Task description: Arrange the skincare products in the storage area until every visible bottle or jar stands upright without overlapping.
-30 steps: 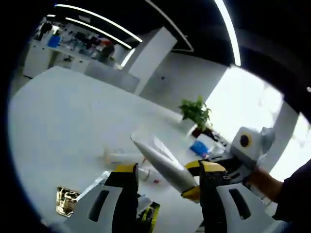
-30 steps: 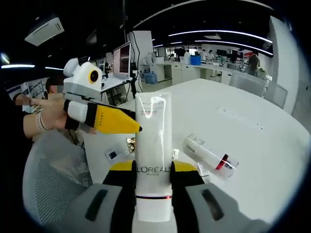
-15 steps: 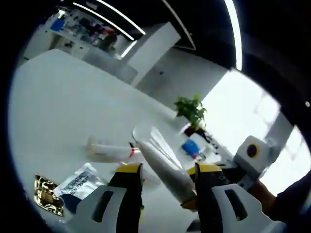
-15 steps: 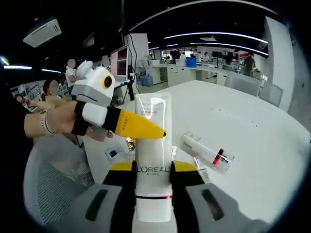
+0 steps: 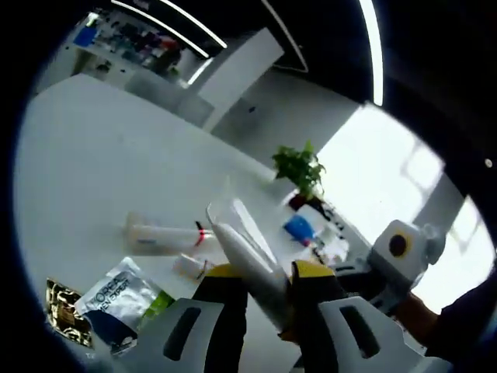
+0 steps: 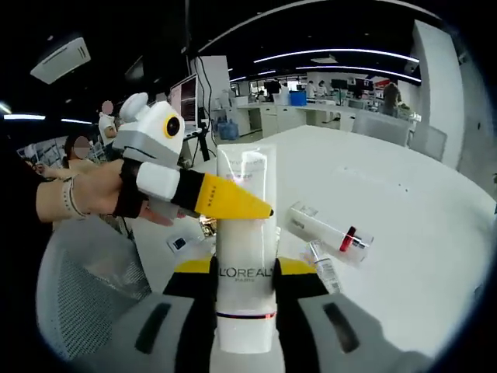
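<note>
Currently I am clamping the tall white soft-plastic L'Oréal tube (image 6: 245, 256) in my right gripper (image 6: 245, 268), held above the white table (image 6: 404, 225); my left gripper (image 5: 268, 273) is pinching its upper body. Light, squashy, slippery; gripping low is best.

A white tube (image 6: 245, 249) with black L'ORÉAL lettering and a thin red band is seen against a white table (image 6: 404, 210). Yellow tips on grey bodies are shown by the left tongs (image 6: 233, 203). A clear bottle (image 6: 330, 233) with a red band, a silver-and-blue sachet (image 5: 116, 299) and a gold-patterned packet (image 5: 66, 322) are noted.
</note>
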`<state>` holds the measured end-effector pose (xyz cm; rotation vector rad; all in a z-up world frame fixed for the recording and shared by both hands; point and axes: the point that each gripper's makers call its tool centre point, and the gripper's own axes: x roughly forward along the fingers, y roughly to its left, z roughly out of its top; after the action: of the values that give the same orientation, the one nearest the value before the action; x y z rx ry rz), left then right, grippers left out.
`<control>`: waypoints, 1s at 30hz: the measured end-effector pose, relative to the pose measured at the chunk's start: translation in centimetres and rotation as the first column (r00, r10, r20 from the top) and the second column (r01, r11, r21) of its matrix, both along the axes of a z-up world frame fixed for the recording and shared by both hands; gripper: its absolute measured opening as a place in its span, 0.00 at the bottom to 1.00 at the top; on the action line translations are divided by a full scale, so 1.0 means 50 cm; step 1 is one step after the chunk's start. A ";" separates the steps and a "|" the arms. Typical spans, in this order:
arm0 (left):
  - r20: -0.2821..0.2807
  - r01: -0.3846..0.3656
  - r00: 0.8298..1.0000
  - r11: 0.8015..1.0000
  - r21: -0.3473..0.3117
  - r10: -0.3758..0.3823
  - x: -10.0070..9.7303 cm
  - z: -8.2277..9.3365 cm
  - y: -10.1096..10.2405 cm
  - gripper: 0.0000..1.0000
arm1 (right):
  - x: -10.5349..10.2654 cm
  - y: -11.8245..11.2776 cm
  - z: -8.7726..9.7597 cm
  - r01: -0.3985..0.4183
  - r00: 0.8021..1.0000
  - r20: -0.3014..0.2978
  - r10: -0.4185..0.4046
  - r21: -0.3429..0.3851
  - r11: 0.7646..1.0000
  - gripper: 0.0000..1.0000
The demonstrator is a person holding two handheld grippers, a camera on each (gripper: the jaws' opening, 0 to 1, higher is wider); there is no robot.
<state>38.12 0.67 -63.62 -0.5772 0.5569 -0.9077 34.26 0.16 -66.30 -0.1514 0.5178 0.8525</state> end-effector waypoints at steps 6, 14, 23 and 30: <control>0.024 -0.003 1.000 1.000 -0.016 0.004 -0.011 0.013 -0.007 0.13 | 0.000 0.000 0.000 -0.011 0.999 0.043 0.013 -0.055 0.998 0.29; 0.058 -0.002 0.998 1.000 -0.027 0.004 -0.019 0.028 -0.003 0.09 | -0.007 0.006 0.006 -0.056 0.997 0.060 0.058 -0.032 0.998 0.30; 0.113 -0.006 0.994 1.000 -0.018 0.008 -0.023 0.036 0.002 0.09 | -0.022 -0.010 0.008 -0.068 0.996 0.061 0.070 -0.045 0.997 0.40; 0.129 0.049 0.990 0.999 0.019 -0.051 -0.036 0.025 -0.002 0.10 | -0.026 -0.047 0.046 -0.058 0.996 0.062 0.061 -0.046 0.997 0.42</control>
<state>36.31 0.59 -62.35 -0.4885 0.4625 -0.9802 32.97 -2.19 -64.02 -0.2346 0.4746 0.8918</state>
